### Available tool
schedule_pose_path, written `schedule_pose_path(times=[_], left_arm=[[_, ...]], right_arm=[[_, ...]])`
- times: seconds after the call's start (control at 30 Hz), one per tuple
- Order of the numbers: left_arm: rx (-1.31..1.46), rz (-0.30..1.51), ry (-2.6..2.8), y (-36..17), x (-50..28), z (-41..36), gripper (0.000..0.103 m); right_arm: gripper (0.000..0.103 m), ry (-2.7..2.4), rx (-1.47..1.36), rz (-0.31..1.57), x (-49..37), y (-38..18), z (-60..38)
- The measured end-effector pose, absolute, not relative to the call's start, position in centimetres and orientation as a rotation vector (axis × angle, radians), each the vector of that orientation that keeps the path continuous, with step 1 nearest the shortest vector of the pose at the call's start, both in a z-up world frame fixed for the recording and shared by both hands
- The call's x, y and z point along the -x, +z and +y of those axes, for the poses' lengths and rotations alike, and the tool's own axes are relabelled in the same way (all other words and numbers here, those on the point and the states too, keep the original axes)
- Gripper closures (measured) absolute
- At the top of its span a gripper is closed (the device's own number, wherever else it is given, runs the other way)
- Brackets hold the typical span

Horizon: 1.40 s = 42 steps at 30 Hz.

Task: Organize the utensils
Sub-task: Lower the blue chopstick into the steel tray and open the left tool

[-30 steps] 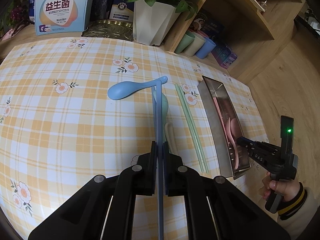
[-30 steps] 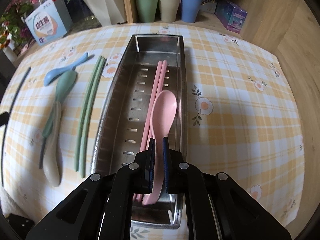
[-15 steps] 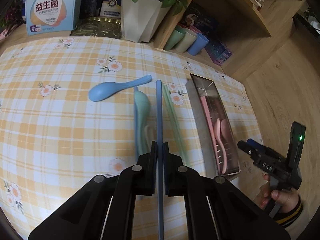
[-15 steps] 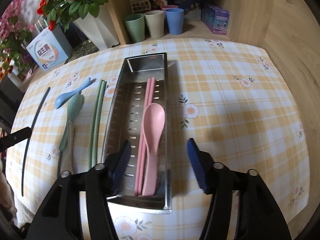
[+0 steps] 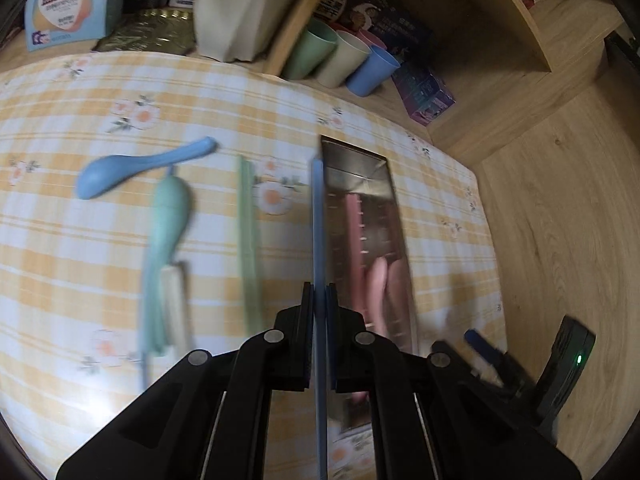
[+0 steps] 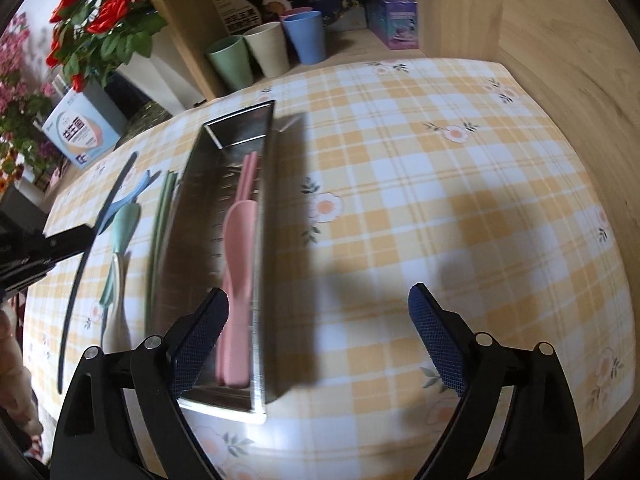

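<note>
Utensils: three spoons (image 5: 120,172) outside tray (image 5: 356,160)

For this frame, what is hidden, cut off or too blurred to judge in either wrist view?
- Blue chopsticks: left wrist view, motion blur; one stick or a pair is unclear, near end cut off by the bottom edge.
- Pink spoon in the steel tray: left wrist view, smeared, partly behind the left gripper.
- Cream spoon: right wrist view, bowl hidden by the right gripper.
</note>
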<state>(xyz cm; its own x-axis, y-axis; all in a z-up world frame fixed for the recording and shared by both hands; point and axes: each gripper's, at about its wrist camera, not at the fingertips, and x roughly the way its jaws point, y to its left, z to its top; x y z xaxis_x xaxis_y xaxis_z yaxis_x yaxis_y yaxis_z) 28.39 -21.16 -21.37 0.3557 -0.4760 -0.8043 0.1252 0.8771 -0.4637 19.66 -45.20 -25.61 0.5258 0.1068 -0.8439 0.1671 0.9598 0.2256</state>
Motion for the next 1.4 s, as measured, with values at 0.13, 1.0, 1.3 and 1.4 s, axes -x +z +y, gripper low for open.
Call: schedule_pose_path(times=[0.13,1.0,1.3,1.4], left_arm=[[0.354,1.149,-0.396,-22.1,-28.7,-24.0,0.097],[0.208,1.204,-0.357,-26.7,-30.9,-29.8,0.097],[0.226,1.165,-0.431,-24.6,-30.3,-28.0,0.085],[0.222,1.121,-0.466,-22.8,-29.7,-26.6,0.083]], right_arm=[[0.015,-0.046,-0.323,1.020,-19.4,-26.1,-46.6],[0.015,-0.036,-0.433,1.009,-18.4,-27.7,-49.0],[0.015,-0.070,-0.450,0.977,-17.9,-26.7,-48.5],[0.015,-0.080,-0.474,0.960,-17.6,-26.4,-48.1]])
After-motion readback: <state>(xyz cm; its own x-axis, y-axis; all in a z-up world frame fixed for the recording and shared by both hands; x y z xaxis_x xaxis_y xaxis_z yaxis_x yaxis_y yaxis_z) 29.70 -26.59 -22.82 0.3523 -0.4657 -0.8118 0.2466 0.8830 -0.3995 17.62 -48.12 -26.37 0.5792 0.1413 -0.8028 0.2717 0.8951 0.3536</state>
